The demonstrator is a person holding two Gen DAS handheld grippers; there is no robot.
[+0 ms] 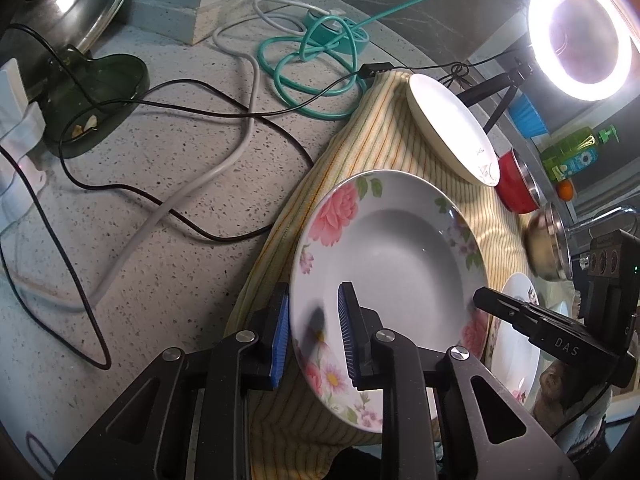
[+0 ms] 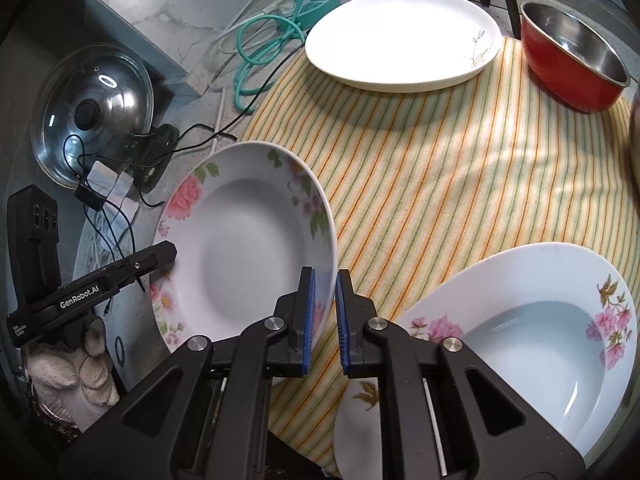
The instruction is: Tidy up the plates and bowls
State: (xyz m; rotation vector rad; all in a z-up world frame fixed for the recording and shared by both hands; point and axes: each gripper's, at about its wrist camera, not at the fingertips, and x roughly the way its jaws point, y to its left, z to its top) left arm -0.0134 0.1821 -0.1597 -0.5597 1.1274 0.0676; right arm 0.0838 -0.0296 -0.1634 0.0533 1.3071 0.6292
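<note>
A deep plate with pink flowers point(image 1: 400, 248) point(image 2: 248, 248) hangs tilted over the left edge of the striped cloth point(image 2: 460, 168). My left gripper point(image 1: 314, 336) is shut on its near left rim, blue pads on either side. My right gripper point(image 2: 325, 318) is shut on its right rim. Another flowered deep plate point(image 2: 520, 352) lies on the cloth at the right. At the back sit a white plate point(image 2: 400, 36), a red bowl point(image 2: 576, 60) and a steel bowl point(image 1: 548, 240). A small plate point(image 2: 360, 420) shows under my right gripper.
Black, white and teal cables point(image 1: 224, 128) sprawl over the speckled counter left of the cloth. A glass pot lid point(image 2: 92, 112) stands at the far left. A ring light point(image 1: 580, 36) glares at the back right, with a green bottle point(image 1: 576, 152) below it.
</note>
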